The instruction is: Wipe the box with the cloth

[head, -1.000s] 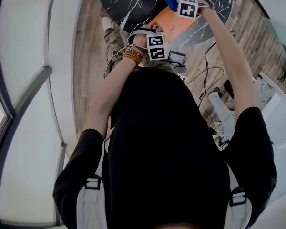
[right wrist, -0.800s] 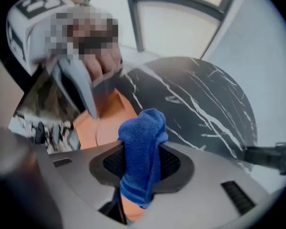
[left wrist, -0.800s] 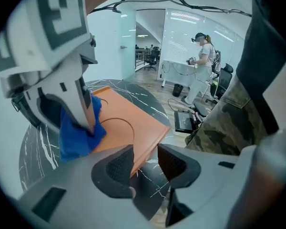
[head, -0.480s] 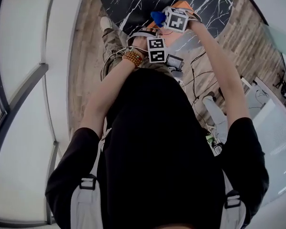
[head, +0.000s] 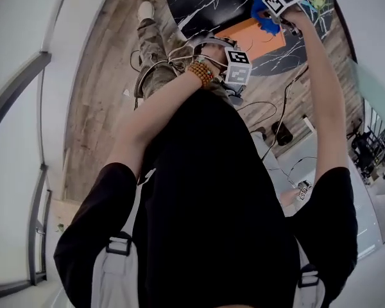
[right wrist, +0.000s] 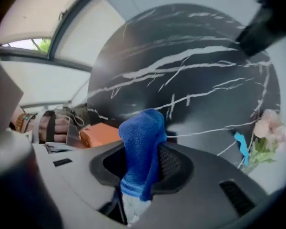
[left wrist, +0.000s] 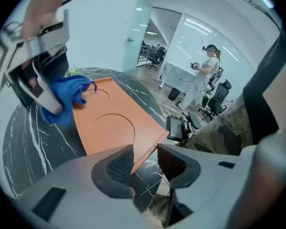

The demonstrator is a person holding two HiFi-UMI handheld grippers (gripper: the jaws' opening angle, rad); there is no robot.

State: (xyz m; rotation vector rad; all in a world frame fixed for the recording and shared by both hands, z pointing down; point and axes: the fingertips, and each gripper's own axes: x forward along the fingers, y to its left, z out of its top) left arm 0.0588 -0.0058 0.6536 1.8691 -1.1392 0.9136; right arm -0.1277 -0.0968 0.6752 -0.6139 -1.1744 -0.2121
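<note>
A flat orange box (head: 251, 38) lies on the black marble table (head: 205, 5). My left gripper (head: 230, 51) is at the box's near corner. In the left gripper view that corner of the box (left wrist: 114, 123) runs in between the pads, and my left gripper (left wrist: 145, 163) is shut on it. Over the box's far end my right gripper (head: 271, 13) is shut on a blue cloth (head: 262, 17). The cloth (right wrist: 142, 147) sticks up, clamped between the right gripper's (right wrist: 143, 168) pads. From the left gripper view the cloth (left wrist: 69, 97) hangs onto the box's far left edge.
Pink flowers (right wrist: 269, 128) and a small light-blue item (right wrist: 240, 144) lie at the table's far side. Beyond the table's edge are a black device (left wrist: 174, 128), cables on the wooden floor (head: 282, 108) and a person standing in the background (left wrist: 205, 80). A glass wall is at the left.
My right gripper carried the cloth across the box toward the left gripper, then back out to the far end, rolling as it went. The left gripper kept its place at the near corner.
</note>
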